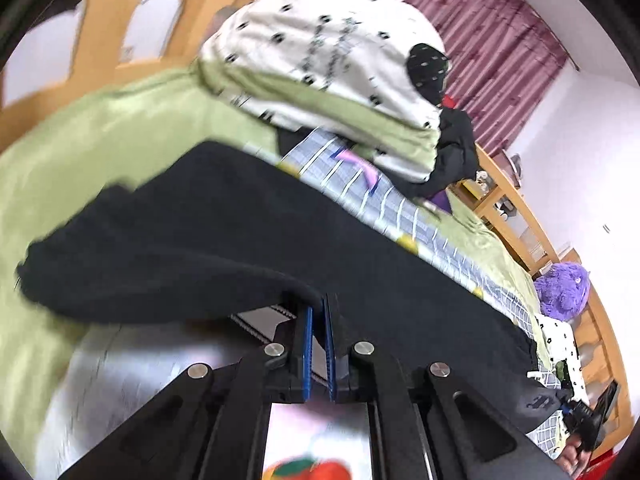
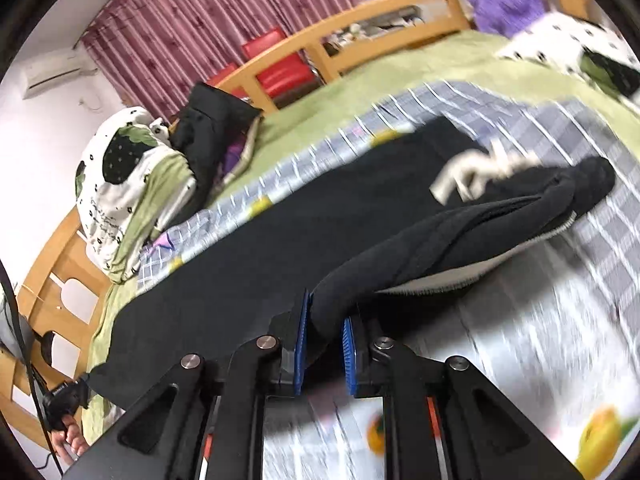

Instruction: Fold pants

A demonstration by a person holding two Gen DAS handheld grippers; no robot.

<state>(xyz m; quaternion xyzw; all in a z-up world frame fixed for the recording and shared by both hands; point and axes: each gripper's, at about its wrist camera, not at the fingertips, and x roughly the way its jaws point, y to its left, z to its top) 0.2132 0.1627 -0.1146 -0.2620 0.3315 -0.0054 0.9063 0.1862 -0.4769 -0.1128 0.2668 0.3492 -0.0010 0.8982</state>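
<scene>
In the left wrist view, the left gripper (image 1: 318,344) has its blue pads (image 1: 307,354) drawn together on the edge of the black pants (image 1: 224,240), a thin fold of fabric pinched between them and lifted off the bed (image 1: 100,140); the cloth arches up from the jaws and sags to the left, while the rest of the garment lies stretched along a checked blanket (image 1: 404,208) that covers the green sheet. A heap of white patterned bedding (image 1: 320,52) sits beyond, and a purple plush toy (image 1: 564,288) rests near the far rail. In the right wrist view, the right gripper (image 2: 326,346) is clamped on a thicker roll of the same pants (image 2: 280,248), the waistband end by the look of its pale lining, which bulges between the blue pads and trails to the right above the blanket (image 2: 520,120). Both ends being held and raised, the step in hand appears to be the first fold: carrying one edge of the pants over the other. The next move likely calls for both hands to travel together across the garment, keeping the edge taut and level, then lowering it so the edges align before the jaws part.
</scene>
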